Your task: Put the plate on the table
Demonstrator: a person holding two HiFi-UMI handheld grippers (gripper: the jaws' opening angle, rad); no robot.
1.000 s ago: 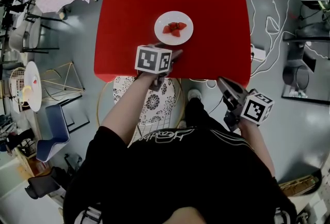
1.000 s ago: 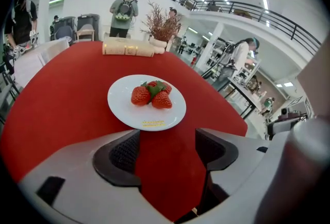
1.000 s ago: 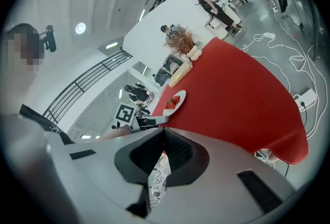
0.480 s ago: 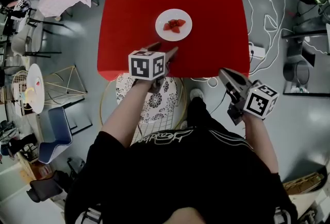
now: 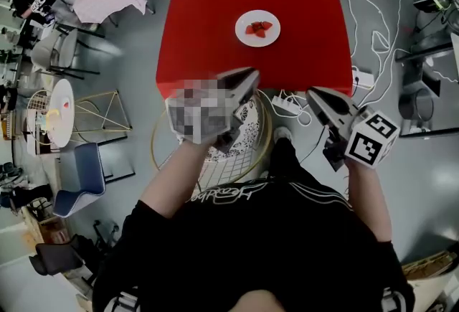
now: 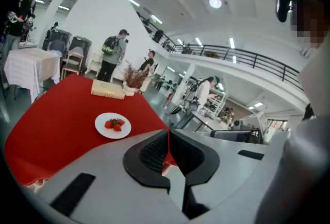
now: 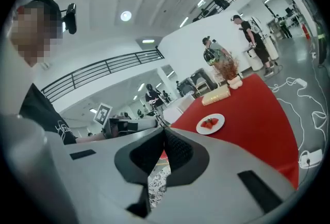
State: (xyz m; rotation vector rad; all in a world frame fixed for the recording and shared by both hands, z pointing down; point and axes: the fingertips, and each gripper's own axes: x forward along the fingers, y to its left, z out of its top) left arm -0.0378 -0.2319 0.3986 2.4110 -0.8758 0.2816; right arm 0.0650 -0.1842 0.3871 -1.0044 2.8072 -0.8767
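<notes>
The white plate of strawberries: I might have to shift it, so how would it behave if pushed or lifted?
The plate looks rigid, probably ceramic: stiff, likely breakable if dropped. Shallow and flat on the red table, it should slide rather than tip. The loose strawberries could roll if it tilts.

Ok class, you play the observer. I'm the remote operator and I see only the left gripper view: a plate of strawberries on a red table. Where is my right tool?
Observer: Your right tool is just short of the table's near edge, toward its right corner, pointing at the table.
Operator: Is it carrying anything?
Observer: No. The right gripper view shows its jaws together with nothing between them.
</notes>
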